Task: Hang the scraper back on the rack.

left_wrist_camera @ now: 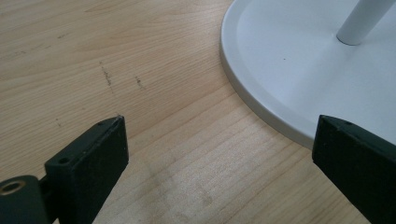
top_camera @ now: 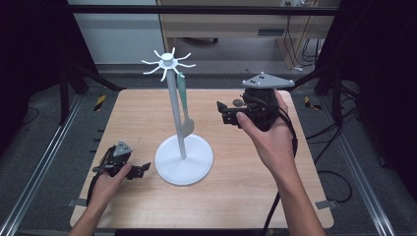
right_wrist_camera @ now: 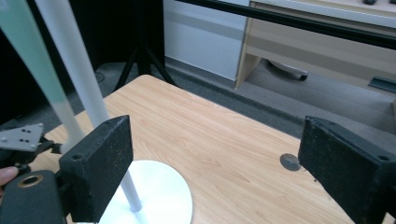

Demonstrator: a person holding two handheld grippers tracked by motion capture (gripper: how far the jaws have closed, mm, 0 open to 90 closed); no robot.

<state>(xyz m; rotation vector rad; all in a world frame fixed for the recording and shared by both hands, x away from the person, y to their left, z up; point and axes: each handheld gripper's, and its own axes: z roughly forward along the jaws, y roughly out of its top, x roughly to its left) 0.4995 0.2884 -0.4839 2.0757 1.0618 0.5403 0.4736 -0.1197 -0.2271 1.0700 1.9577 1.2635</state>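
The pale wooden counter carries a white round-based hook stand. A pale green, long-handled spatula hangs from a hook, long axis vertical, beside the pole. Your right hand-held gripper, jaws wide and empty, sits nearer, spatula to its left. Your left hand-held gripper rests open by the base. The hook contact is too small to resolve.

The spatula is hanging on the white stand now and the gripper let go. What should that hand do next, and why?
Probably draw the right hand-held gripper straight back from the stand. Its jaws stand wide open with nothing between them, and the green spatula hangs from a hook by itself, so backing away gently should avoid bumping it off.
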